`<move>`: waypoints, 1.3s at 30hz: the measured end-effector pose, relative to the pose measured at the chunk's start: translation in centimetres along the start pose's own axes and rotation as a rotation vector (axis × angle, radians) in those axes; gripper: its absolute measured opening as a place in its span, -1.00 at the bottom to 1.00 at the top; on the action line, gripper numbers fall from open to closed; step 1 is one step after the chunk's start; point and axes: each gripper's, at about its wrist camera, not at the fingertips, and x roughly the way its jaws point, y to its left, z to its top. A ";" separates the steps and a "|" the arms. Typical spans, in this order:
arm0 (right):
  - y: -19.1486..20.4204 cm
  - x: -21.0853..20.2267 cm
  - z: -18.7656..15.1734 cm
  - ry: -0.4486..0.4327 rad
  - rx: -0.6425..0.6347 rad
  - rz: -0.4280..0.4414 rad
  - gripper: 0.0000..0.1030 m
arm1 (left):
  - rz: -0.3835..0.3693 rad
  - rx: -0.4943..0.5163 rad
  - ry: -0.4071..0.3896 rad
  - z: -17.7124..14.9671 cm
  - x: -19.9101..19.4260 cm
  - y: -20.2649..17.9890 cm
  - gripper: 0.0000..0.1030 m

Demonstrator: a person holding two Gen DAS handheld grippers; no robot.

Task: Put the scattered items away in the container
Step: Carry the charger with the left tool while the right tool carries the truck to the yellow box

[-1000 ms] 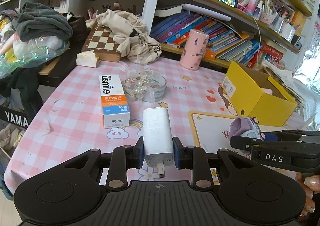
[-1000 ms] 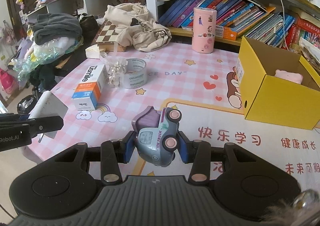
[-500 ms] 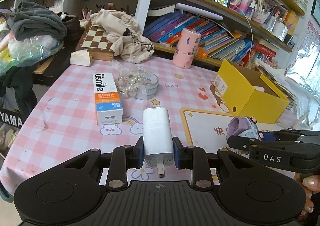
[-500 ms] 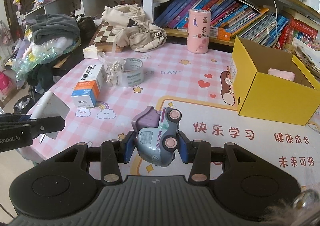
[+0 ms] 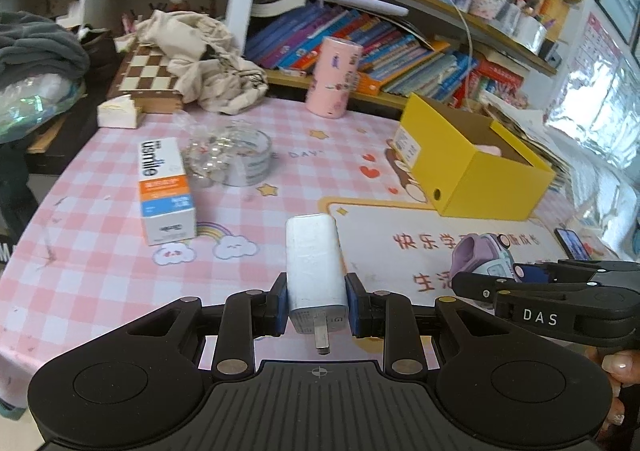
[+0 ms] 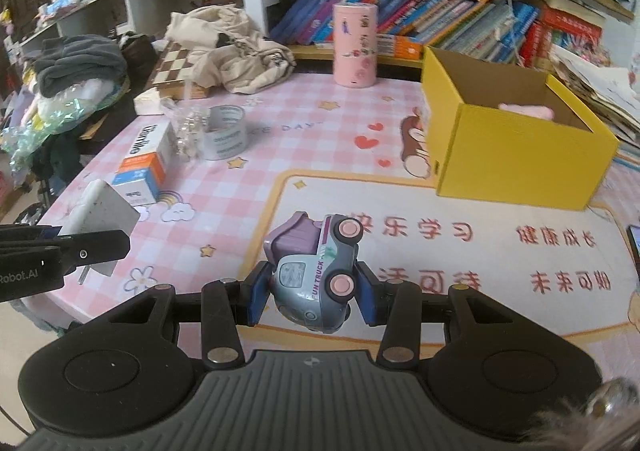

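yellow box [image 6: 516,155]: open-topped, on the right of the pink checked counter [image 5: 96,275], a pink soft thing [image 6: 528,110] already inside; larger and nearer in both views than a second ago, so both loads closing on it, not yet over the rim. toy truck [image 6: 316,275]: clamped nose-down between the blue pads of the right tongs [image 6: 312,299], lifted clear of the counter, grip unchanged from earlier. white charger [image 5: 316,271]: pinched at its plug end by the left tongs [image 5: 316,311], prongs toward the camera, also held as before, riding just left of the truck. toothpaste carton [image 5: 166,191], tape roll [image 5: 244,163] and bag of beads [image 5: 204,159]: left lying together at the far left, slid back in view. likely next: carry on to the box, release both, then back for those three.
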 end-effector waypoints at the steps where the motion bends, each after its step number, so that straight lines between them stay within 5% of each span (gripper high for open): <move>1: -0.3 -0.1 -0.1 0.000 0.006 -0.004 -0.19 | -0.004 0.005 0.002 0.1 0.1 -0.2 -0.49; 39: -13.3 -2.1 -0.4 -0.015 0.140 -0.138 -0.19 | -0.151 0.135 0.069 2.3 7.0 -12.0 -0.49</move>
